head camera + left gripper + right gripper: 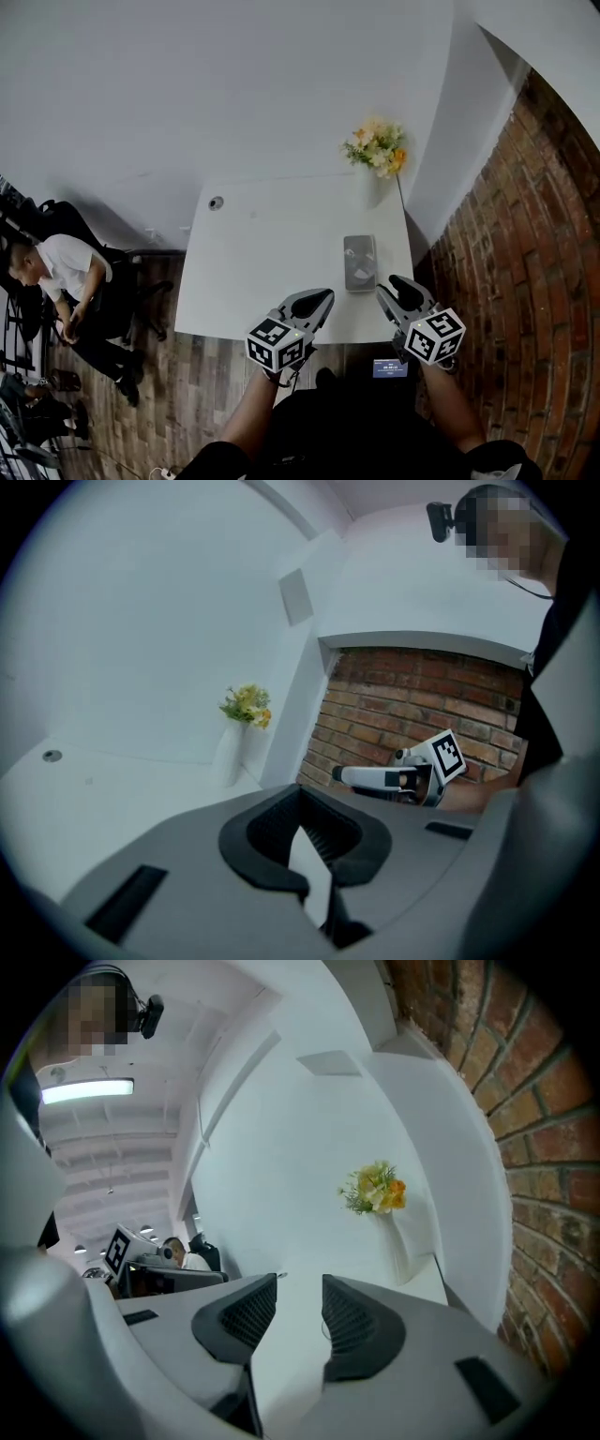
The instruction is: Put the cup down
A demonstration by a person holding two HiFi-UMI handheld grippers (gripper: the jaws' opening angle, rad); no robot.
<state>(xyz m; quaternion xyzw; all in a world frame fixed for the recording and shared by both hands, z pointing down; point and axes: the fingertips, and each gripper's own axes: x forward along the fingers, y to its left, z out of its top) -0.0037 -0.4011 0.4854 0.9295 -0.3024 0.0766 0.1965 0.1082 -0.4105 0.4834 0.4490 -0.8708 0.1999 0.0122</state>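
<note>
Right gripper jaws apart, empty, over table near edge

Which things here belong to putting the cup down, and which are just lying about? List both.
Job: right gripper, jaws apart, empty; left gripper, shut, empty; grey object on the table, possibly the cup, too unclear to say.
Lying about: vase of flowers; seated person off to the table's left.
</note>
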